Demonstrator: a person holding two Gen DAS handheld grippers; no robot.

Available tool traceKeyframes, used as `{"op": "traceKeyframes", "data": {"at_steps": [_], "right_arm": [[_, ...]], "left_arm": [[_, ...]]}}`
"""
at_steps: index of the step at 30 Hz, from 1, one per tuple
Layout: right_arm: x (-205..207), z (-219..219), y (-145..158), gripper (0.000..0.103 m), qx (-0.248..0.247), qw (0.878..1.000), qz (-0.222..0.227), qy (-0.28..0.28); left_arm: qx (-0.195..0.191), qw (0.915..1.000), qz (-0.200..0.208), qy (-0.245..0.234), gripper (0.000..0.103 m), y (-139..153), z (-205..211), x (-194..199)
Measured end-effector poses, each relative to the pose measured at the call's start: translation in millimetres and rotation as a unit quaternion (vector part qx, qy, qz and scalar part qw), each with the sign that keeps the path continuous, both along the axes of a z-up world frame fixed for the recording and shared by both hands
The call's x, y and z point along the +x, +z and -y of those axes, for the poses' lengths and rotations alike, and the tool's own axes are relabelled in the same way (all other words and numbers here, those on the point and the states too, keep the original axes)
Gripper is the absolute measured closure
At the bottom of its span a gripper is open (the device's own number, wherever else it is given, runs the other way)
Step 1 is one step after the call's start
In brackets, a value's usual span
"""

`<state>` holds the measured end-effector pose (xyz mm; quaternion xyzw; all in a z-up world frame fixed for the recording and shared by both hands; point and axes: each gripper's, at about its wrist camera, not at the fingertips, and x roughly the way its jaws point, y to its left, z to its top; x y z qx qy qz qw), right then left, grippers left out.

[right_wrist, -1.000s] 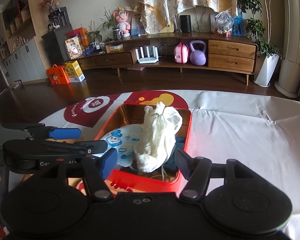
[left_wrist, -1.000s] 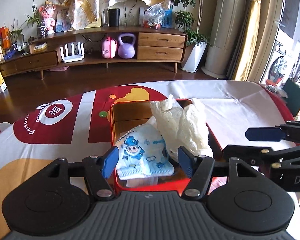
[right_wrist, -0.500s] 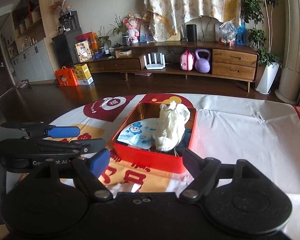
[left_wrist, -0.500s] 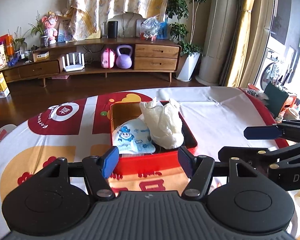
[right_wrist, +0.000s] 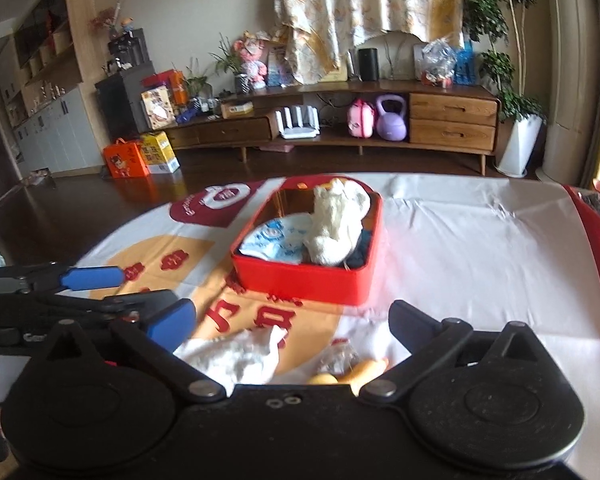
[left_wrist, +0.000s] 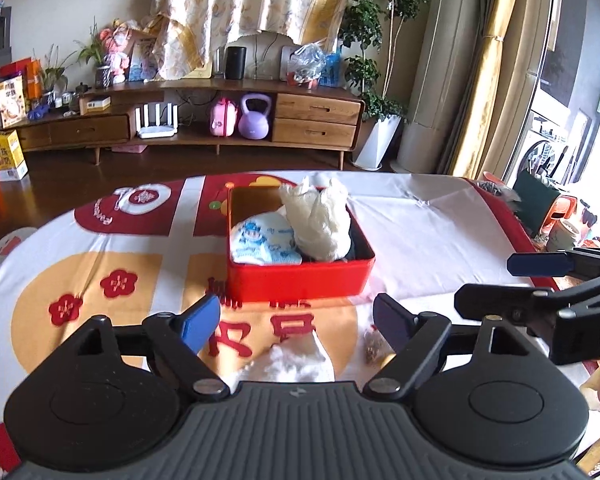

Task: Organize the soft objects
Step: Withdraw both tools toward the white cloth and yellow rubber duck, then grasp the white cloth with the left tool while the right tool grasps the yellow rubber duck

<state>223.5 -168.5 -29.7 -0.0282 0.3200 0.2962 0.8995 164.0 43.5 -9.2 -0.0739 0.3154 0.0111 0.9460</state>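
Observation:
A red tin box (left_wrist: 300,276) (right_wrist: 306,278) stands on the table. It holds a blue-and-white printed cloth (left_wrist: 266,240) (right_wrist: 278,240), a cream knitted item (left_wrist: 320,220) (right_wrist: 334,228) and something dark beneath. A white soft cloth (left_wrist: 288,362) (right_wrist: 240,354) lies on the table near the front edge. My left gripper (left_wrist: 296,322) is open and empty above that cloth. My right gripper (right_wrist: 290,322) is open and empty, beside the left one.
The table has a red, white and orange printed cover (left_wrist: 100,292). A small clear wrapper (right_wrist: 338,356) and orange-yellow items (right_wrist: 364,370) lie beside the white cloth. A wooden TV cabinet (left_wrist: 204,128) stands across the dark floor.
Both grippers have pulled back from over the red box towards the table's front. The box now sits farther off. The white cloth and small items have come into view.

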Motion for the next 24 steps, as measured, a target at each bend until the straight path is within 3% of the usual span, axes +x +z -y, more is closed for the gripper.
{"op": "traceKeyframes", "data": {"at_steps": [11, 24], "right_arm": [[10.3, 9.8, -46.6, 0.000, -0.008, 0.998, -0.042, -0.037], [27.6, -1.5, -93.0, 0.002, -0.037, 0.995, -0.081, -0.038]], "left_arm": [[-0.012, 0.9992, -0.038, -0.008, 0.019, -51.0, -7.1, -3.6], [0.039, 0.9942, -0.078, -0.062, 0.019, -99.9, 14.9, 22.7]]}}
